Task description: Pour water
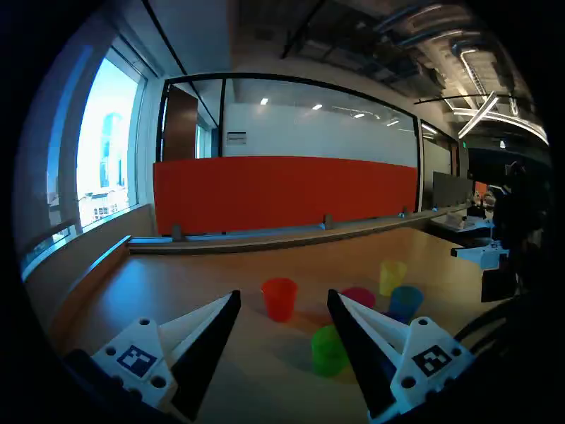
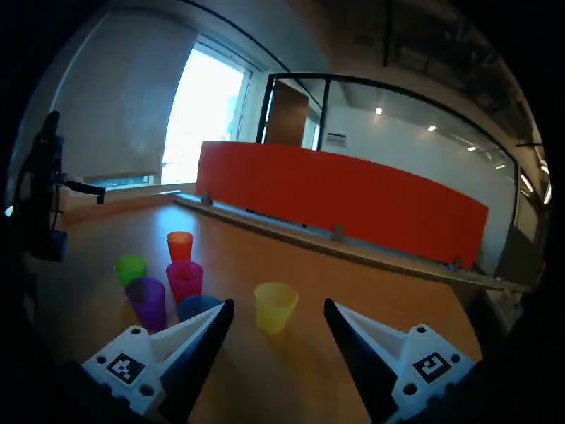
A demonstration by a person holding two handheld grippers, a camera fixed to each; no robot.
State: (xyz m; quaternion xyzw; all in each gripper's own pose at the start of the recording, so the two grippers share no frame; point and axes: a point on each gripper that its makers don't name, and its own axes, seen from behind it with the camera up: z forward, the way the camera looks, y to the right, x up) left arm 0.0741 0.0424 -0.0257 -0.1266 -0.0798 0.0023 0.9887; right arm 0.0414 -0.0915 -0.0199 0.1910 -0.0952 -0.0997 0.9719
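Presently left tool point(image 1: 283, 294) and right tool point(image 2: 278, 303) gape empty, yellow cup point(image 2: 275, 307) just ahead of the right's tips.

The table point(image 1: 212, 275) is seen low and close in the left gripper view, faced square toward the orange partition point(image 1: 282, 191). In the right gripper view the partition is met obliquely; the cluster of cups point(image 2: 185, 277) is shared, near in both.

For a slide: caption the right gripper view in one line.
Open hand-held gripper faces a yellow cup on a wooden table, five other coloured cups clustered beside it.
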